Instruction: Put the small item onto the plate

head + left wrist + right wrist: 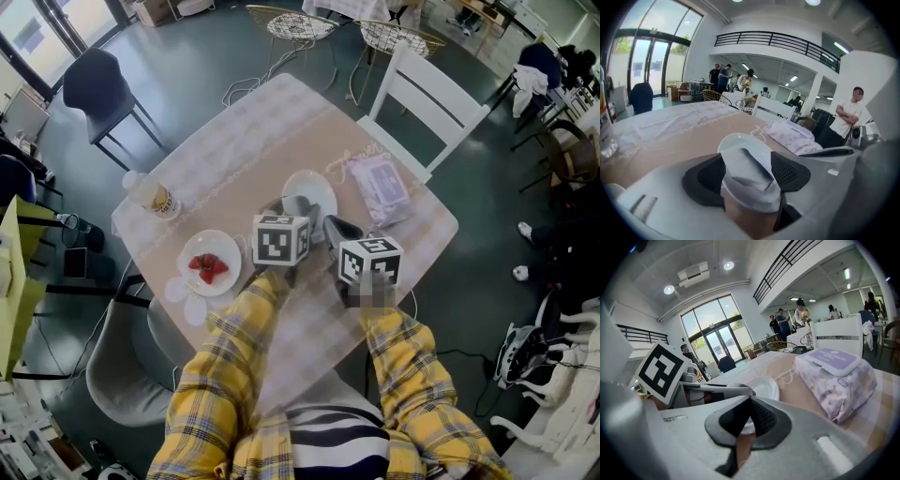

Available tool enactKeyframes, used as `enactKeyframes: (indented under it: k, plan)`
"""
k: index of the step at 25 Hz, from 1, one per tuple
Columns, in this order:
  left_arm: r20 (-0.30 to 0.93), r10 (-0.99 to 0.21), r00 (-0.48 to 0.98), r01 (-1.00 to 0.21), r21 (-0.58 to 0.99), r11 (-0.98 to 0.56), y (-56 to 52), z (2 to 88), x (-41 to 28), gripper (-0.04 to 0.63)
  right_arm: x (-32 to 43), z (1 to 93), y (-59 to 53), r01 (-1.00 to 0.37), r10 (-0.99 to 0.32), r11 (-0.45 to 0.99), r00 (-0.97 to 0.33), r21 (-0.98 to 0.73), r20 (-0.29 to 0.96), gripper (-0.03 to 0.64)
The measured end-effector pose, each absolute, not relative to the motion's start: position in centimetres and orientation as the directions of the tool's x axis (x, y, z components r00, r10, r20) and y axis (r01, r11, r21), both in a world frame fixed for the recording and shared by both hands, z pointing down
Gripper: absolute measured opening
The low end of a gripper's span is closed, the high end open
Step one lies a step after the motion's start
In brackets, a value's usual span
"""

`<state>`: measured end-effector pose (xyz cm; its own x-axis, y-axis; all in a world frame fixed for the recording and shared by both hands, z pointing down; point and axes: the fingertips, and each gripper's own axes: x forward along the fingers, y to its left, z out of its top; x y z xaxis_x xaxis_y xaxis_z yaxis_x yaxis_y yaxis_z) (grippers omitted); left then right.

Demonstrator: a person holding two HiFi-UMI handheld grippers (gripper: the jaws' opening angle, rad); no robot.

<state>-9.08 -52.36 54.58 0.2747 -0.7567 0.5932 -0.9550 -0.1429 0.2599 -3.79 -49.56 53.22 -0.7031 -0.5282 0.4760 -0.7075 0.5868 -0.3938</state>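
A small flat white packet with a dark stripe (749,169) lies on the white plate (739,140) in the left gripper view. My left gripper (746,161) is open around it, one dark pad on either side, neither pressing on it. In the head view the plate (317,186) sits at the table's middle, and the left gripper (294,210) reaches over its near rim. My right gripper (334,226) is just right of the left one, near the plate's edge. In its own view the right gripper (750,401) has its pads meeting at the tips, shut and holding nothing.
A purple-lidded pack of wet wipes (380,187) lies right of the plate. A second plate with strawberries (210,262) and a bottle (153,196) stand at the table's left. A white chair (427,101) stands behind the table. People stand in the hall's background.
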Motion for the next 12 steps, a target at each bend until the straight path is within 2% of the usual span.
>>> enactKeyframes:
  k: [2, 7, 10, 11, 12]
  plan:
    - [0.598, -0.763, 0.245, -0.967, 0.210, -0.146, -52.3, 54.8, -9.3, 0.326, -3.7, 53.3, -49.5, -0.707, -0.528, 0.586, -0.704, -0.395, 0.476, -0.003]
    - [0.553, -0.804, 0.217, -0.972, 0.201, -0.124, -52.1, 54.2, -9.8, 0.412, -3.3, 53.5, -49.2, -0.711, -0.528, 0.583, -0.699, -0.393, 0.482, -0.003]
    - [0.524, -0.826, 0.205, -0.971, 0.215, -0.105, -51.4, 53.8, -10.2, 0.410, -3.2, 53.8, -48.5, -0.712, -0.527, 0.583, -0.699, -0.392, 0.484, -0.003]
    - [0.512, -0.834, 0.204, -0.969, 0.227, -0.098, -51.0, 53.6, -10.3, 0.394, -3.2, 53.8, -48.3, -0.712, -0.527, 0.583, -0.698, -0.392, 0.484, -0.003]
    - [0.499, -0.842, 0.206, -0.966, 0.240, -0.094, -50.5, 53.4, -10.4, 0.343, -3.2, 53.9, -48.1, -0.713, -0.528, 0.582, -0.697, -0.392, 0.485, -0.003]
